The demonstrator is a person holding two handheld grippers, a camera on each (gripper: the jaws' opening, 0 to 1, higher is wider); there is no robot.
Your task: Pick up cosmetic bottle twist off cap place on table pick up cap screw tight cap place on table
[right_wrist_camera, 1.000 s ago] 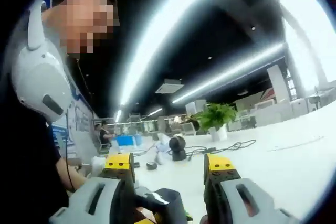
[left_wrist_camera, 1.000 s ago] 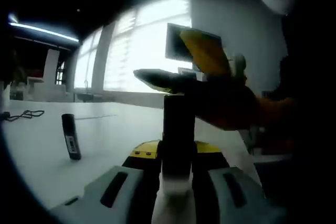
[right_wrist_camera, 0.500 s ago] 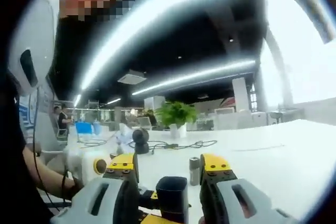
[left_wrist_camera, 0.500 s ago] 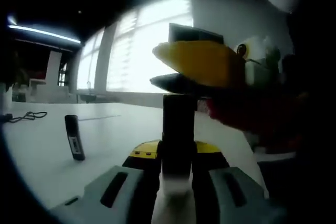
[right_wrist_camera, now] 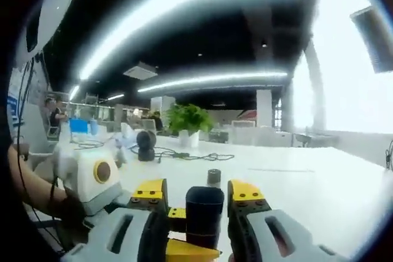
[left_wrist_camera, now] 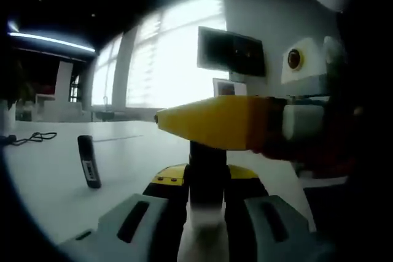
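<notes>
your left tongs (left_wrist_camera: 207, 197) pinched the bottle (left_wrist_camera: 207, 170); your right tongs (right_wrist_camera: 199, 204) straddled its cap (right_wrist_camera: 204, 213), grip unclear, above the table (right_wrist_camera: 295, 188).

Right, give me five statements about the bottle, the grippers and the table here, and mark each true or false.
1. The left gripper is clamped on the dark cosmetic bottle. True.
2. The bottle lies flat on the white table. False: it is held upright between the jaws.
3. The right gripper has its jaws on either side of the bottle's top. True.
4. A slim dark tube stands on the table. True.
5. A red cup sits beside the potted plant. False: no red cup is there.
</notes>
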